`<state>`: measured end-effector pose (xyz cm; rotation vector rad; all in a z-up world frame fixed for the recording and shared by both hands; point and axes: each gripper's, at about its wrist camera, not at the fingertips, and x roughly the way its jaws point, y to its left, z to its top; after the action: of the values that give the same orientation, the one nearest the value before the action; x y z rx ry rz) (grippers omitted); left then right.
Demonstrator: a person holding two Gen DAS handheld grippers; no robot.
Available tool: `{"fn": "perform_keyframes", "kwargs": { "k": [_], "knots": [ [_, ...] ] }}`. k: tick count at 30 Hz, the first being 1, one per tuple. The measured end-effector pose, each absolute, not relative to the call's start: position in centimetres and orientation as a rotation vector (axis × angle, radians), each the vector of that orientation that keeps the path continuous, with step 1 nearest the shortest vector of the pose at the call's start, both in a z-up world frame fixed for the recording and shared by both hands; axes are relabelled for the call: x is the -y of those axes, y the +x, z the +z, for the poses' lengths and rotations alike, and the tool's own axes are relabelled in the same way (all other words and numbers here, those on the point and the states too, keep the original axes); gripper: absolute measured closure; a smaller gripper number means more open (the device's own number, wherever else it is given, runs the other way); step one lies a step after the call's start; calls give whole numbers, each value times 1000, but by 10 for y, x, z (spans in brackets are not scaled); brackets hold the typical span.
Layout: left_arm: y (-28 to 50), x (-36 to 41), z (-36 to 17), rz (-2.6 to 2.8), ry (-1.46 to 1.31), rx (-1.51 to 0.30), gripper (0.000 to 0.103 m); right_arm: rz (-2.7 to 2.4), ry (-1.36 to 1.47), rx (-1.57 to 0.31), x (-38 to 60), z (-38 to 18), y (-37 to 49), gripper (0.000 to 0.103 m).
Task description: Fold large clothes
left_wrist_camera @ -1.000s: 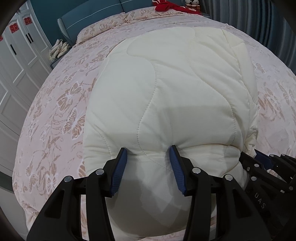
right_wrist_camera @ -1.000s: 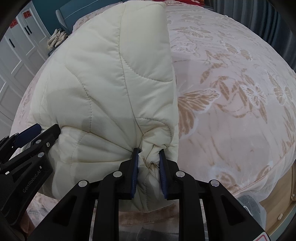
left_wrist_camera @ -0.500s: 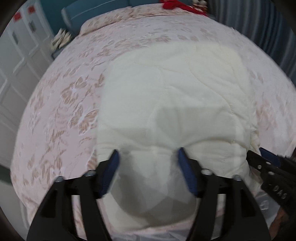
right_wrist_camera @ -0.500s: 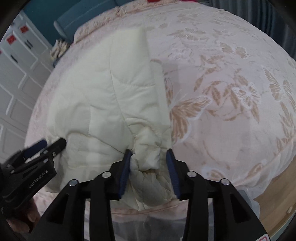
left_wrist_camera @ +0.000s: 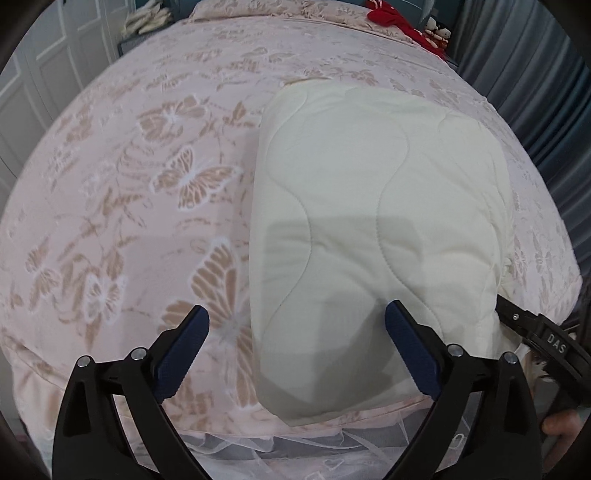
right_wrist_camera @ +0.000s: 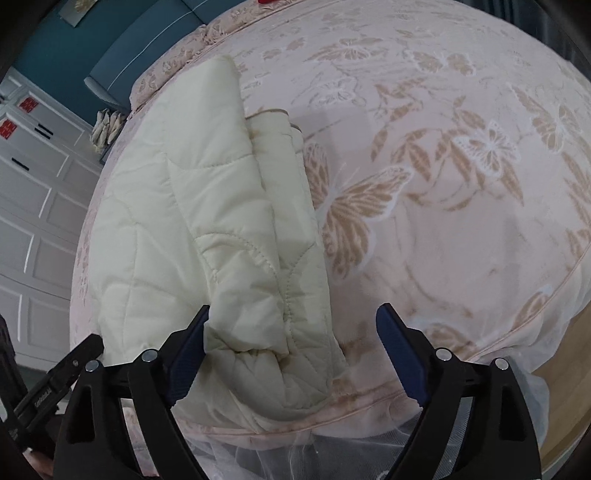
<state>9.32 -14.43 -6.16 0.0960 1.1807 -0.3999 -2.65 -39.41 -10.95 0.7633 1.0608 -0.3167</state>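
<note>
A cream quilted garment (left_wrist_camera: 376, 221) lies folded on the pink butterfly bedspread (left_wrist_camera: 147, 184), near the bed's front edge. My left gripper (left_wrist_camera: 297, 343) hovers over the garment's near left edge, its jaws opening wide and pressing on nothing. In the right wrist view the same garment (right_wrist_camera: 207, 236) shows its layered right edge. My right gripper (right_wrist_camera: 291, 343) stands above its near right corner, jaws opening, the cloth lying loose between them. The other gripper's black tip (left_wrist_camera: 535, 332) shows at the garment's right side.
White sheer netting (left_wrist_camera: 295, 454) hangs below the bed's front edge. White wardrobe doors (right_wrist_camera: 33, 206) stand at the left, a teal headboard (right_wrist_camera: 140, 44) at the far end, grey curtains (left_wrist_camera: 554, 110) at the right. A red item (left_wrist_camera: 391, 18) lies near the pillows.
Both grippers let go of the garment's near edge and opened wide. The left one slid left and lifted a little; the garment now rests flat on the bed.
</note>
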Motion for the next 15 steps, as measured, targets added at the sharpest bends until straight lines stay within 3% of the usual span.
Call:
{"fn": "perform_keyframes", "kwargs": {
  "k": [15],
  "knots": [
    [115,143,-104,-537,-169,-1282,5,-168,1106,-980,412,-161,-25,5]
  ]
}}
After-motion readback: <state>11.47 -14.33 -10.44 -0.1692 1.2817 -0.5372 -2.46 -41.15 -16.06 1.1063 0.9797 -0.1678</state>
